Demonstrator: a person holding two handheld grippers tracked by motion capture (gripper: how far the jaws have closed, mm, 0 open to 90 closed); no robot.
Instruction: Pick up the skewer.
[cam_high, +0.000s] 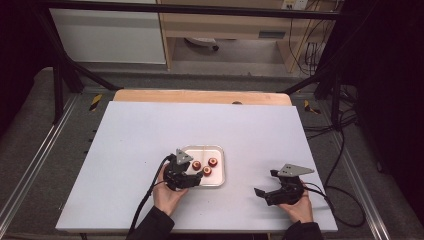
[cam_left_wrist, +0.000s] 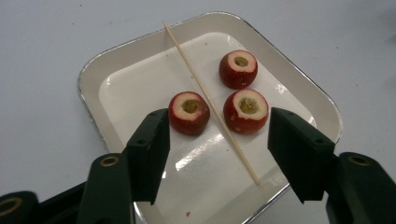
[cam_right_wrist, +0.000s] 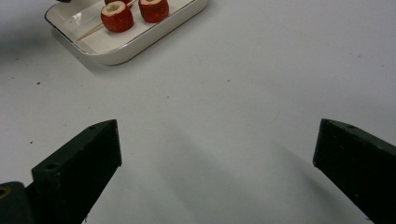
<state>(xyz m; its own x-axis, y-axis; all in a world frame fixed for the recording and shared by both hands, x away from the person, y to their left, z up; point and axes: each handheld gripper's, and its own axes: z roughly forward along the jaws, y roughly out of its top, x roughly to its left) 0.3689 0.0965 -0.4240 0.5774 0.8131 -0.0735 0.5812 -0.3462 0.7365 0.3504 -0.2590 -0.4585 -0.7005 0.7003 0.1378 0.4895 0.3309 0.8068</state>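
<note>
A white tabletop (cam_high: 150, 150) fills the middle of a dim room, with a wooden edge at its far side and cables along the floor at the right. We see a white tray (cam_left_wrist: 116, 65) near the middle of it, on the near half. In the tray lie 3 red fruits (cam_left_wrist: 188, 112) with cored tops, and a thin wooden skewer (cam_left_wrist: 210, 105) runs slantwise across the tray floor between them: 1 fruit on one side, 2 on the other.

Our left tool (cam_left_wrist: 217, 140) hangs over the tray's near edge, its jaws about half apart with nothing pressed between them. In the left gripper view, one pad sits just beside the lone fruit, and the skewer's near end lies between the jaws.

Our right tool (cam_high: 272, 187) rests low over bare tabletop, well apart from the tray, jaws spread wide and empty.
</note>
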